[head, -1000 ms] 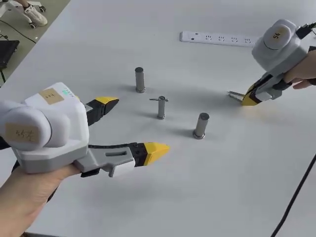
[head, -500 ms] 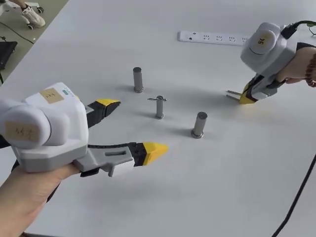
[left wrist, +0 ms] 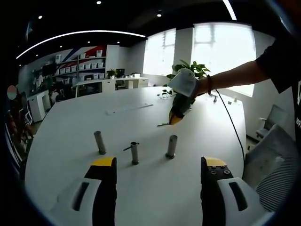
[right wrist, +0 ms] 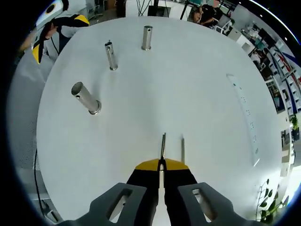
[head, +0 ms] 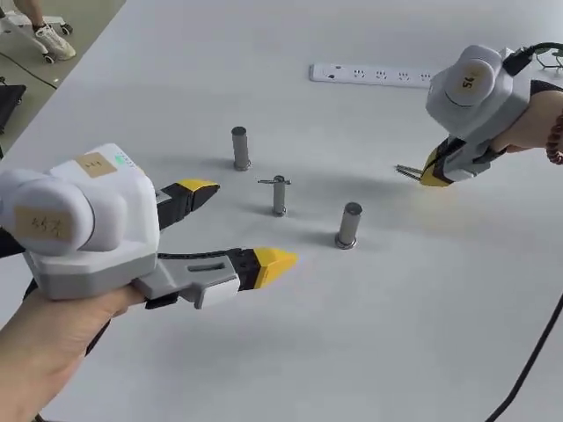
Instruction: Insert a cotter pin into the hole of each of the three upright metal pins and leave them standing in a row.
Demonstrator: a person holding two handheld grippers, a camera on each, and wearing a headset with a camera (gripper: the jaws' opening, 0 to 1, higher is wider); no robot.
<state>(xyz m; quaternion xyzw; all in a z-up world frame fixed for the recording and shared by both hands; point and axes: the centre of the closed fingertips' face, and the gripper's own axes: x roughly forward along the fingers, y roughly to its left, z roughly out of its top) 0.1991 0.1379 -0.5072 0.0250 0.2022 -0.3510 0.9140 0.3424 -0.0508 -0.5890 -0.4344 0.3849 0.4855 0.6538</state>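
Three upright metal pins stand in a slanting row on the white table: the left pin (head: 239, 148), the middle pin (head: 279, 195) with a cotter pin through its top, and the right pin (head: 349, 225). My left gripper (head: 237, 222) is open and empty, near the table's front and short of the row (left wrist: 135, 153). To the right of the row, my right gripper (head: 431, 173) is shut on a cotter pin (head: 406, 171) that points left towards the pins. In the right gripper view the cotter pin (right wrist: 163, 146) sticks out of the shut jaws, just above the table.
A white power strip (head: 369, 75) lies at the back of the table. A black cable (head: 528, 352) runs down the right edge. The table's left edge (head: 53, 97) drops to the floor. Bare tabletop surrounds the pins.
My right gripper has tipped more upright with the cotter pin still in it, staying about the same distance from the pins. My left gripper has hardly moved. The view has shifted slightly.
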